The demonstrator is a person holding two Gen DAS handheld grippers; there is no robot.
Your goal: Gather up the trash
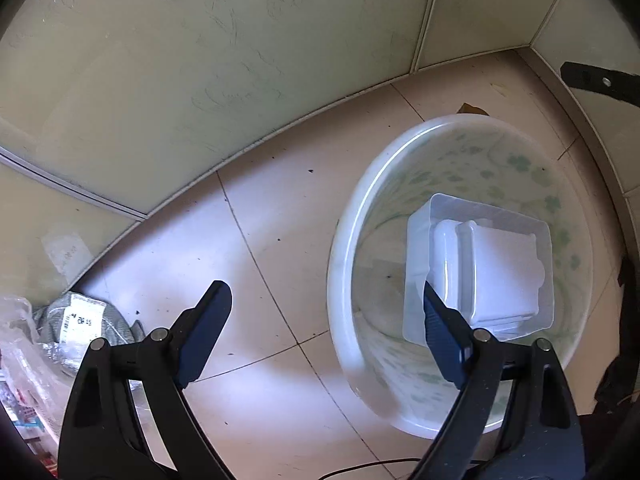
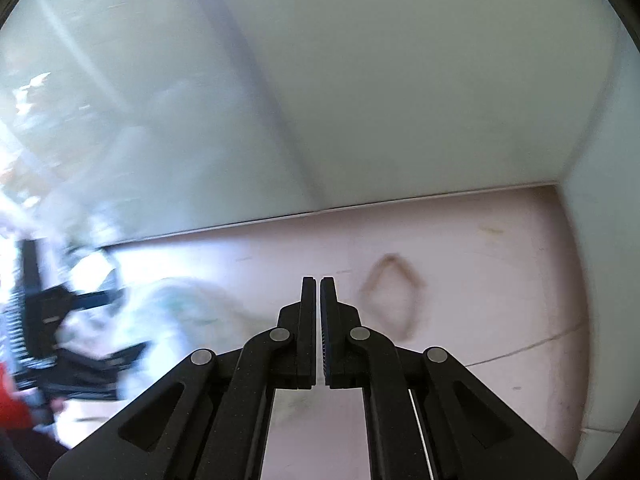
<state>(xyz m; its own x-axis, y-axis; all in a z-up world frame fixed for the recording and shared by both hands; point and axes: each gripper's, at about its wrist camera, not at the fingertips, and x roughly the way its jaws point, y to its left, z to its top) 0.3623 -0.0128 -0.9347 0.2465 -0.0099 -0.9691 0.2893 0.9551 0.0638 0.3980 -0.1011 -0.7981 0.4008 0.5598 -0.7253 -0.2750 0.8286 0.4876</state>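
A translucent white bin (image 1: 352, 248) with a green leaf pattern stands on the tiled floor in the left wrist view. A clear plastic tray (image 1: 500, 272) lies inside it. My left gripper (image 1: 324, 296) is open and empty; its right finger is over the bin's mouth, its left finger over the floor. A grey bag with a white label (image 1: 82, 318) and crinkled clear plastic (image 1: 20, 336) lie at the lower left. My right gripper (image 2: 319, 284) is shut with nothing between its fingers, above the pink floor. The right wrist view is blurred.
Pale green wall panels (image 1: 200, 80) run behind the bin and meet in a corner at the right. A brown scrap (image 1: 474, 109) lies behind the bin. A thin brown loop (image 2: 394, 296) lies on the floor ahead of the right gripper. A thin cable (image 1: 372, 466) crosses the floor.
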